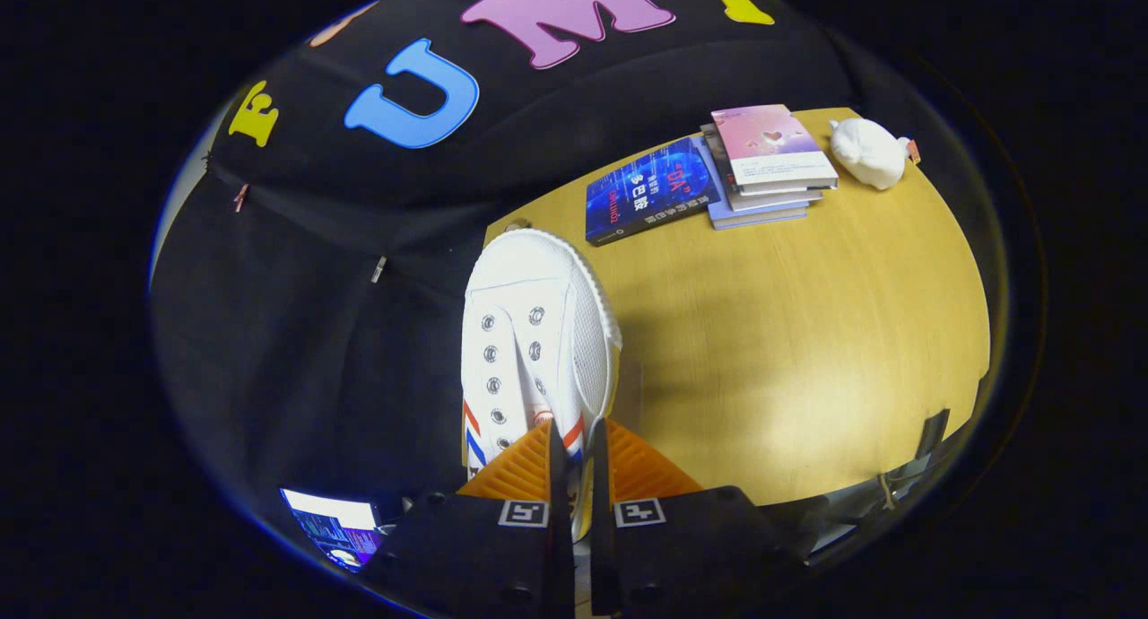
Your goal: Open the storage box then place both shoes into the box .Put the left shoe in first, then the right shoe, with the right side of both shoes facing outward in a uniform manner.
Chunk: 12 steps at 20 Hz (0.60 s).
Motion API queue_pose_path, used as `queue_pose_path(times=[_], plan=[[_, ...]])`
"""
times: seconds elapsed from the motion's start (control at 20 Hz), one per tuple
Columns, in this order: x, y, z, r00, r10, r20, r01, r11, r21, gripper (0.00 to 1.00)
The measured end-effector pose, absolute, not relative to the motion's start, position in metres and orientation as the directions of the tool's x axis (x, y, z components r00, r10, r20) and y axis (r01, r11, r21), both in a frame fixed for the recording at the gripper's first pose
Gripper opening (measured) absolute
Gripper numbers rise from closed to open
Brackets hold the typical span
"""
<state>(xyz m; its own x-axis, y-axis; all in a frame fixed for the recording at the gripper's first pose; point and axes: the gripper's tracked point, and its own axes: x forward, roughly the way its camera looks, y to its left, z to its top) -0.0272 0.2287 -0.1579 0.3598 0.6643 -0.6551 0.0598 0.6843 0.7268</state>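
Note:
A white canvas shoe [529,332] with metal eyelets and red and blue side stripes hangs lifted above the wooden table [789,359], its toe pointing away from me. My gripper [574,453] is shut on the shoe's upper edge near the heel, both fingers pressing the thin canvas wall between them. The shoe's heel end is hidden behind the fingers.
Beyond the shoe, at the table's far side, lie a blue book [650,190] and a small stack of books [771,166] with a pink cover on top. A white plush toy [868,152] sits right of them. A lit screen [336,529] shows low to the left of the fingers.

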Motion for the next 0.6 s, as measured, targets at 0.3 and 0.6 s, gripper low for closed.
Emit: queue_pose_path(times=[0.3,0.6], plan=[[-0.049,0.312,-0.187,0.22,0.67,-0.709,0.024,0.723,0.691,0.12],[-0.067,0.343,-0.234,0.119,0.591,-0.798,0.017,0.802,0.597,0.12]])
